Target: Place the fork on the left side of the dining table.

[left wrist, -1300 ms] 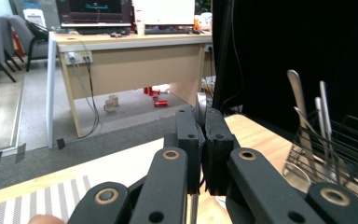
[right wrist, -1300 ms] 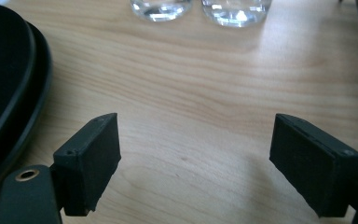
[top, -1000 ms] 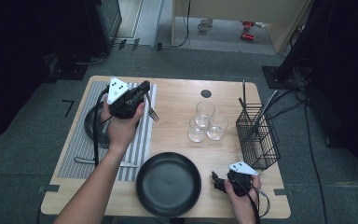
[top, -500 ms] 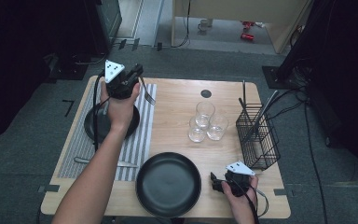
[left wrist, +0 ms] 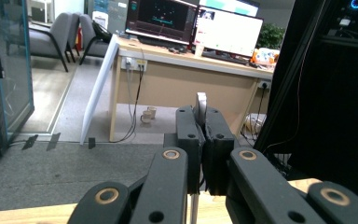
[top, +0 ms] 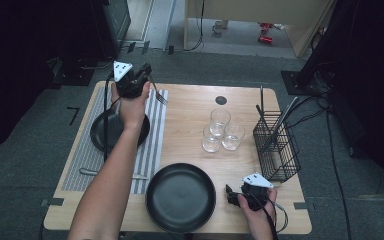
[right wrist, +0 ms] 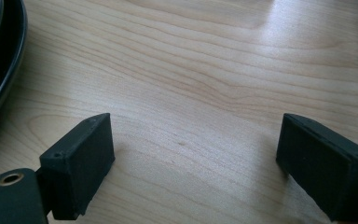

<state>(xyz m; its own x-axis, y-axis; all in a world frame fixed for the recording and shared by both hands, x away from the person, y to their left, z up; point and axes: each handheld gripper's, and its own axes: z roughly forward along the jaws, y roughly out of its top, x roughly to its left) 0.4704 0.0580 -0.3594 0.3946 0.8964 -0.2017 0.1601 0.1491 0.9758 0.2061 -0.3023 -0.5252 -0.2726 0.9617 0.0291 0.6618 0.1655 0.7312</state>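
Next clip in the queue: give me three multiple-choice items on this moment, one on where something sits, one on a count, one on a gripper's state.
1. Where does the wire basket stand?
A. at the table's right edge
B. on the striped mat
C. on the floor

2. How many drinking glasses stand together mid-table?
A. one
B. three
C. five

3. How is the left gripper?
A. open over a plate
B. shut on a fork
C. shut on a glass

Answers:
1. A, the high view shows the basket by the right edge of the wooden table.
2. B, three clear glasses are clustered there.
3. B, the left gripper view shows the jaws pressed together on a metal handle, and the high view shows the fork tines beside the gripper.
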